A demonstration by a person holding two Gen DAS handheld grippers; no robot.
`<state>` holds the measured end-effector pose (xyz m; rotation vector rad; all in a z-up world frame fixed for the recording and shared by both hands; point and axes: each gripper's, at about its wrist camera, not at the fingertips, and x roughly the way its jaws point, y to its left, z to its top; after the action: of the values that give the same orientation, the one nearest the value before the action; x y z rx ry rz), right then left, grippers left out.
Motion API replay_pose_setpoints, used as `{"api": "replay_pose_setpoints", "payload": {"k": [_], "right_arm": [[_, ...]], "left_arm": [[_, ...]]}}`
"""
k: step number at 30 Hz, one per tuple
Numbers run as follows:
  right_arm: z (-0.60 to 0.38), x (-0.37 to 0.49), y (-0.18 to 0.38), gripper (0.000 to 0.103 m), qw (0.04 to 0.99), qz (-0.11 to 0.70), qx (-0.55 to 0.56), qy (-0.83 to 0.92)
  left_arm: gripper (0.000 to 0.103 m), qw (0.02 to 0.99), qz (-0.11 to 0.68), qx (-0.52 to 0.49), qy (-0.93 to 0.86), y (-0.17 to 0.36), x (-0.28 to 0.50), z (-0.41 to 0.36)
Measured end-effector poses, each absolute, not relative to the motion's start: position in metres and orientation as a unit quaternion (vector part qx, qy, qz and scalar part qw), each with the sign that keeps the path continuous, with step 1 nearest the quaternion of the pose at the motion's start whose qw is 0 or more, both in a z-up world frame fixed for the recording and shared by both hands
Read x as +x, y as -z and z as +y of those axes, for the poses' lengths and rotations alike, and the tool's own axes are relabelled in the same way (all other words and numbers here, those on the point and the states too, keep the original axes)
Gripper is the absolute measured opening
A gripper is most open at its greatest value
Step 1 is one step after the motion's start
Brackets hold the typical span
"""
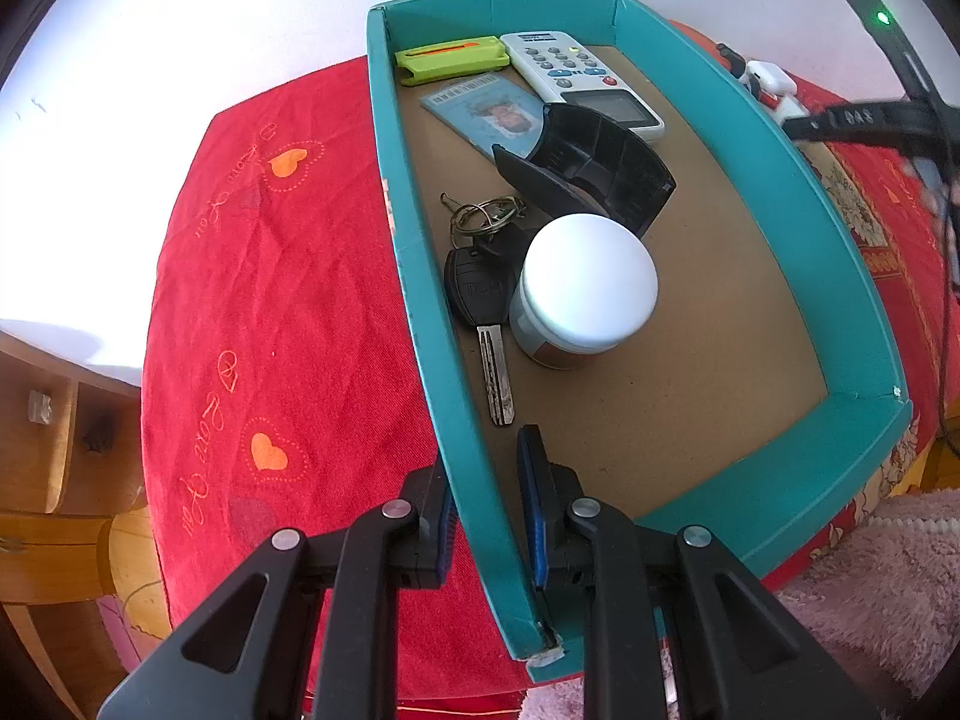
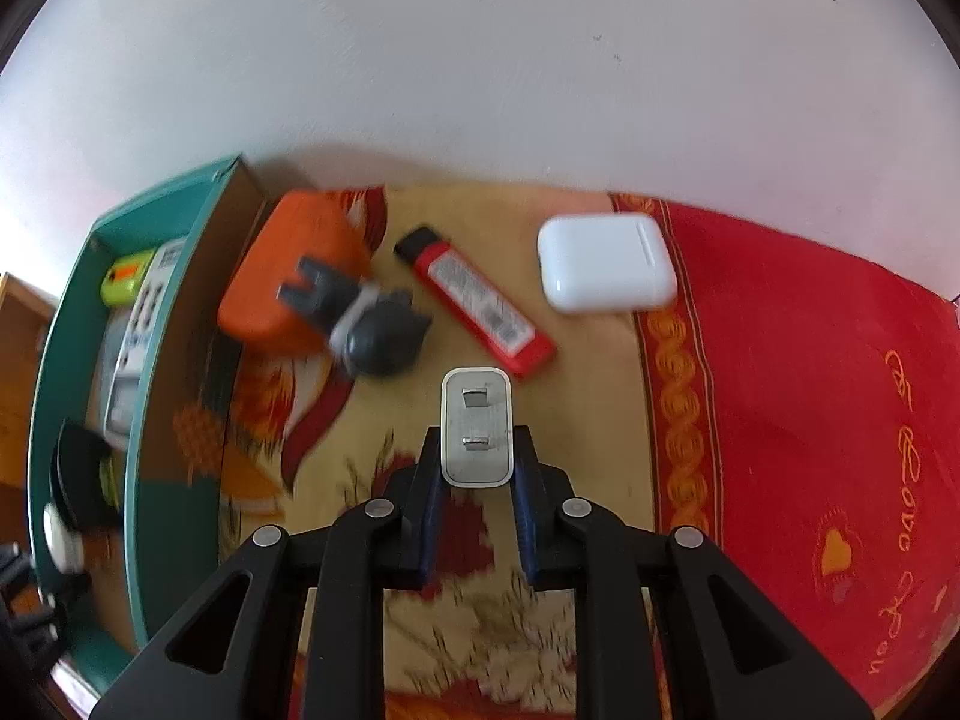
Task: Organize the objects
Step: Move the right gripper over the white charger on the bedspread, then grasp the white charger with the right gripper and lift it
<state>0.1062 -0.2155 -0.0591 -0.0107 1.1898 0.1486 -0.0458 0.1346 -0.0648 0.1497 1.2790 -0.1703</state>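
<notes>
Right tool (image 2: 477, 468) pinched white charger plug (image 2: 476, 427) near its rear end only; shallow hold, plug could twist or drop on lift. Left tool (image 1: 486, 516) clamped teal box wall (image 1: 420, 300); loose clamp would let box slide. Red embroidered cloth (image 1: 270, 300) covered tabletop; white wall (image 2: 480, 60) behind; wooden furniture (image 1: 54, 450) to side.

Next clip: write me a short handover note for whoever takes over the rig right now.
Left gripper: shut on the teal box's near wall.
Right gripper: shut on the white charger plug, fingers pressing its sides.
Done: remote, key, white-lidded jar in the box.
Left: plug, earbud case, red tube, grey figure, orange case, all on the cloth outside.
</notes>
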Motion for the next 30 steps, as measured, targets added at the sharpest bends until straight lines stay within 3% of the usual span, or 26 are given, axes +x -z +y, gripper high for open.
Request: {"api": "replay_pose_setpoints", "payload": {"k": [13,21,28,30], "right_arm": [[-0.234,0.031,0.063,0.022,0.804,0.585,0.003,-0.103],[-0.238,0.046,0.05,0.037,0.804,0.585,0.021,-0.104],[-0.222,0.056,0.057,0.037,0.807,0.584,0.035,-0.087],[-0.22,0.056,0.055,0.024,0.814,0.575,0.021,-0.08]], "left_arm": [[0.017,0.796,0.596,0.072,0.08,0.064,-0.046,0.135],[0.017,0.795,0.597,0.073,0.08,0.064,-0.046,0.134],[0.017,0.796,0.596,0.071,0.082,0.064,-0.045,0.134],[0.017,0.796,0.596,0.071,0.082,0.064,-0.045,0.134]]}}
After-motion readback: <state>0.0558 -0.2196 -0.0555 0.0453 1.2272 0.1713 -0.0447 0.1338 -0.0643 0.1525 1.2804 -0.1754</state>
